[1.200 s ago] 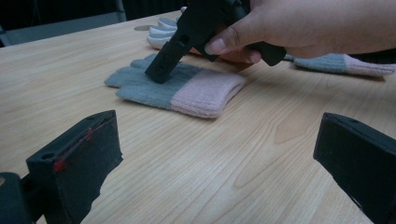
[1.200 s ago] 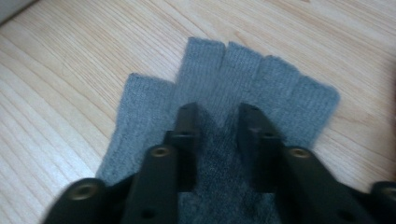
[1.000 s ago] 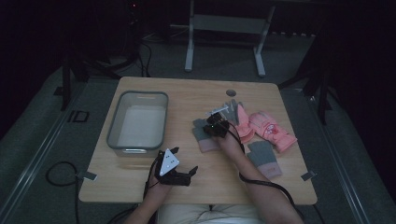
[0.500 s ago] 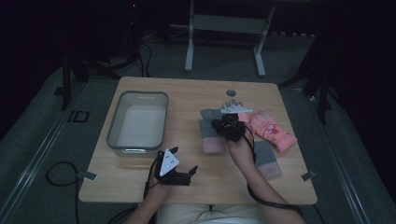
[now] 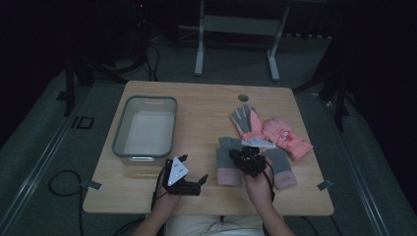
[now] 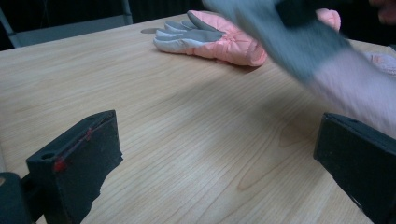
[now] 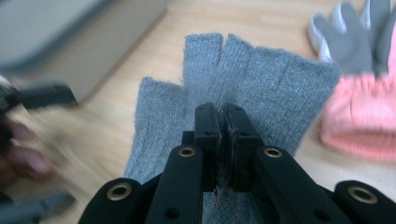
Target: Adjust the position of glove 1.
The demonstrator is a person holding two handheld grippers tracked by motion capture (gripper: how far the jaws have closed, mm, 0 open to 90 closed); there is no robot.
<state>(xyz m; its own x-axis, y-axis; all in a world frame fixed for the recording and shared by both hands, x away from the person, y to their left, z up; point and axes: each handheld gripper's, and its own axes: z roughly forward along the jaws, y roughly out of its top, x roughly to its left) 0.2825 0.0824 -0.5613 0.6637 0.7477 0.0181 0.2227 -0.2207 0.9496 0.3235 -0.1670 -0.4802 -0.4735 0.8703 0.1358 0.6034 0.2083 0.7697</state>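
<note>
Grey knit glove [image 7: 252,79] pinched in my right gripper [image 7: 223,122]; left gripper [image 5: 193,173] rests wide on the worktop [image 5: 206,110].

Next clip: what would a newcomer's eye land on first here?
Most likely the right claw, shut on a grey knit glove at the table's near right. Next, the pink padded gloves lying beyond it, and the grey bin on the left side. The left claw waits open at the near edge.

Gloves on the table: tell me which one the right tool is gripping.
The left grey knit glove, pinched by the right tool. Its grey mate and both pink gloves lie free.
</note>
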